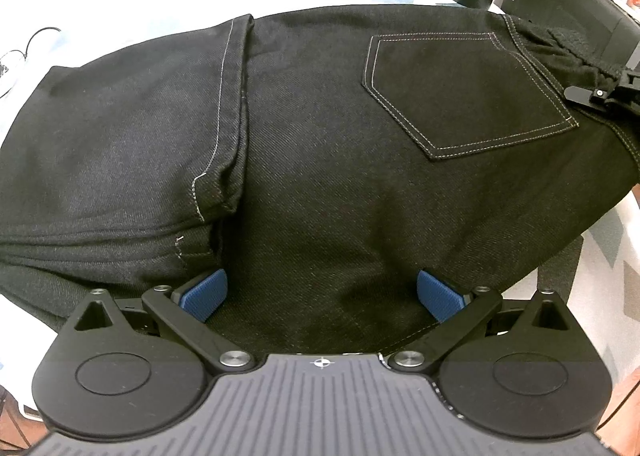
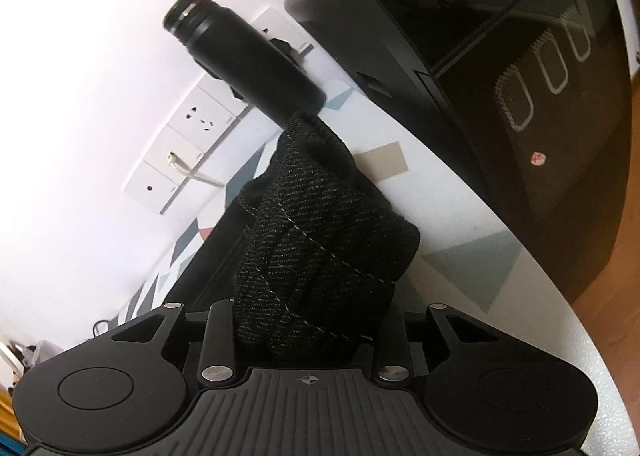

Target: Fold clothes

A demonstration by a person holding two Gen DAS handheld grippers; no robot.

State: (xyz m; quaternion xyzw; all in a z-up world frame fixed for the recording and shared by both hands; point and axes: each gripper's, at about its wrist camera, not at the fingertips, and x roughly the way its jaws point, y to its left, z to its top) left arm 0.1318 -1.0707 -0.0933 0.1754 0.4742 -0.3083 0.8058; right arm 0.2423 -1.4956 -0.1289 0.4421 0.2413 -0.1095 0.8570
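Blue pads (image 1: 204, 294) of the left gripper (image 1: 322, 296) sit nearest the lens in the left wrist view, spread wide and holding nothing, resting on or just above the near edge of the black jeans (image 1: 304, 128); contact cannot be told. These jeans lie flat across the table (image 1: 608, 276), already doubled, with a back pocket (image 1: 460, 96) toward 2 o'clock and a leg hem (image 1: 236, 96) crossing near 11 o'clock. At 3 o'clock the right gripper (image 1: 600, 92) meets the waistband end. Seen from the right wrist, the right gripper (image 2: 310, 320) has its jaws drawn narrow onto a thick bunch of denim that fills the gap between the fingers and rises toward 12 o'clock, so that end appears gripped. Beyond it, a dark flask (image 2: 244, 56) stands at 11 o'clock before a white socket strip (image 2: 192, 136), with a black appliance (image 2: 500, 76) at 2 o'clock. Judged step: taking hold of the waistband end for a further fold. Next, the gripped end likely needs lifting and carrying across toward the hem, while the left gripper steadies the cloth or takes its own corner.
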